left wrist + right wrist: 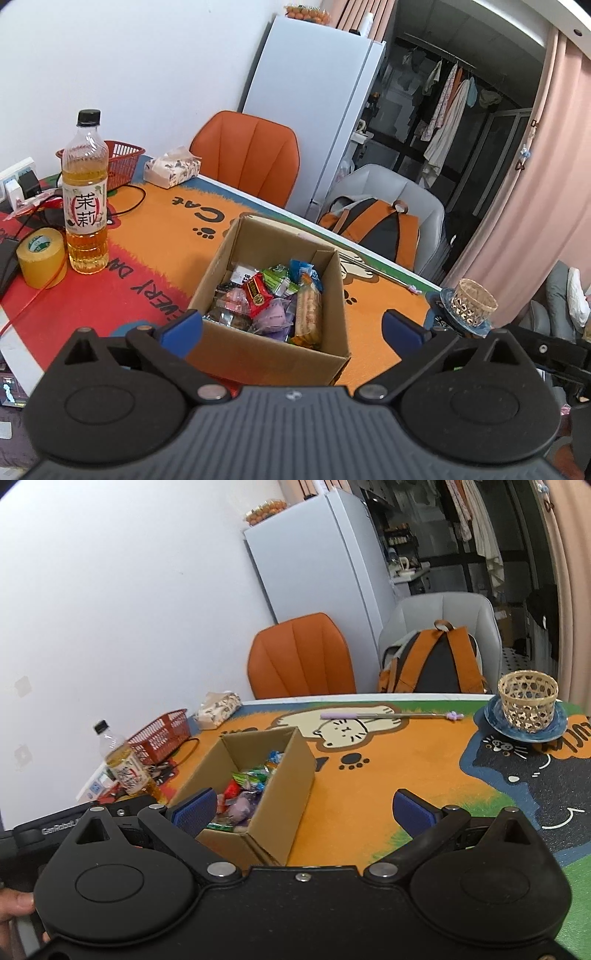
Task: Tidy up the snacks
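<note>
A table covered by an orange cat-print mat [369, 786] holds an open cardboard box [255, 354] near its middle, filled with wrapped snacks [266, 301]. The left gripper [291, 326] hangs just in front of the box, jaws spread wide and empty. The right gripper [303, 808] sits beside the box, jaws also wide and empty. A jasmine tea bottle [85, 195] stands left of the box, with a yellow tape roll [41, 256] beside it.
</note>
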### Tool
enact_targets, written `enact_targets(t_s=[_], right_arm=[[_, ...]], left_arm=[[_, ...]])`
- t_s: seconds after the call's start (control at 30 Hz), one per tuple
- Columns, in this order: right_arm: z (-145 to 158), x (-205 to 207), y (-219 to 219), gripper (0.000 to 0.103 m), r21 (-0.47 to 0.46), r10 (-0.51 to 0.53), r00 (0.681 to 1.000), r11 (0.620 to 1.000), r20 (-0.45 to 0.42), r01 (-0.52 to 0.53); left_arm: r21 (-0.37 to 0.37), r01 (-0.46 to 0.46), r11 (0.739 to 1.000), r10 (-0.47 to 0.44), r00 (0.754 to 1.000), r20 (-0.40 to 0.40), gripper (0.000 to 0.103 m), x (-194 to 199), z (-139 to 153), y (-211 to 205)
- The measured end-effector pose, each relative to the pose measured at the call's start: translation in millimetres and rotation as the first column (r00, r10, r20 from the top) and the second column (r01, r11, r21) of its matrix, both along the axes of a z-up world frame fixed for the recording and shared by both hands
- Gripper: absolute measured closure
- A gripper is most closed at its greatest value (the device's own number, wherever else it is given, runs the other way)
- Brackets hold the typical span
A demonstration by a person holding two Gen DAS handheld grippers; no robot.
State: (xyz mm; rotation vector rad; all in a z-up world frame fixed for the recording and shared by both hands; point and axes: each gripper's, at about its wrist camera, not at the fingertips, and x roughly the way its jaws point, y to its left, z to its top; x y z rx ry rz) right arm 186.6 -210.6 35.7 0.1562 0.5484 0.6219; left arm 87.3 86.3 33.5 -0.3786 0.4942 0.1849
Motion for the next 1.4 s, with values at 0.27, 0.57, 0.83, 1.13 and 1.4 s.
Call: enact_targets(t_s=[0.27,0.57,0.83,1.13,1.4], right_arm=[[1,-13,-9,0.0,-0.015,-0.005,1.0,1.0,0.007,0.005],[15,-45,-18,0.0,-0.015,-0.001,0.998,1.0,0.065,0.002],[21,-66,-25,0.0,-0.03,0.002,0.996,1.0,0.093,0.001],[13,-76,-31,0.0,-0.038,0.022,0.994,0.999,0.108,-0.018],[10,-77,-32,0.0,-0.039,0.004,0.994,0.999,0.108,0.0]], left_arm=[[0.043,0.025,0.999,-0.025,1.0,-0.002,0.0,-18,4,-9],[0.09,0.072,0.993,-0.071,0.997,-0.019,0.0,-44,12,-15],[0.138,0.097,0.986,-0.096,0.995,-0.013,0.0,-63,18,-26],[0.174,0.116,0.978,-0.112,0.993,-0.033,0.0,-67,16,-39],[0.183,0.114,0.976,-0.108,0.993,-0.043,0.0,-67,12,-38]])
